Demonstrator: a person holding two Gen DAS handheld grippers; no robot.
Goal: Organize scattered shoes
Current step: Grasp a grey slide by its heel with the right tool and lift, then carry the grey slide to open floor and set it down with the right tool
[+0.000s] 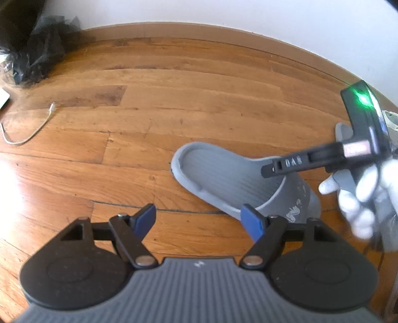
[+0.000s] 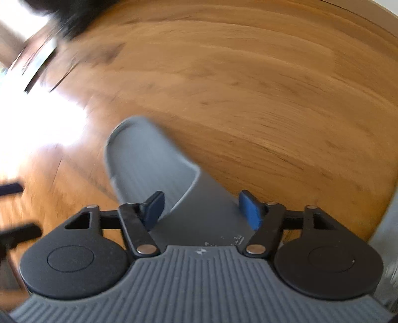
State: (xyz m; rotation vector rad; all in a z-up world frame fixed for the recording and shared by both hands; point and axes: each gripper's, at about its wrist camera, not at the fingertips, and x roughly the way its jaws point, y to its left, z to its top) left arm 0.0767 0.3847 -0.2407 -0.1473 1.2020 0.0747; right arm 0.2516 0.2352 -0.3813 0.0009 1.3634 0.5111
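Observation:
A grey slide sandal [image 1: 219, 174] lies on the wooden floor, heel to the upper left, strap at the lower right. My left gripper [image 1: 199, 221] hovers just in front of it, open, nothing between its blue pads. From the right a white-gloved hand [image 1: 368, 198] brings in my right gripper, one of its black fingers [image 1: 293, 164] above the strap. In the blurred right wrist view the right gripper [image 2: 201, 208] straddles the slide's strap [image 2: 206, 216]; the pads sit at either side and I see no squeeze. A second grey shape [image 1: 342, 130] shows behind the right gripper, mostly hidden.
A crumpled black plastic bag [image 1: 37, 49] sits at the far left by the white wall [image 1: 223, 12]. A white cable [image 1: 29, 134] curls on the floor at the left, near a bright patch of sunlight [image 1: 10, 188]. Bare floorboards [image 1: 174, 99] stretch beyond the slide.

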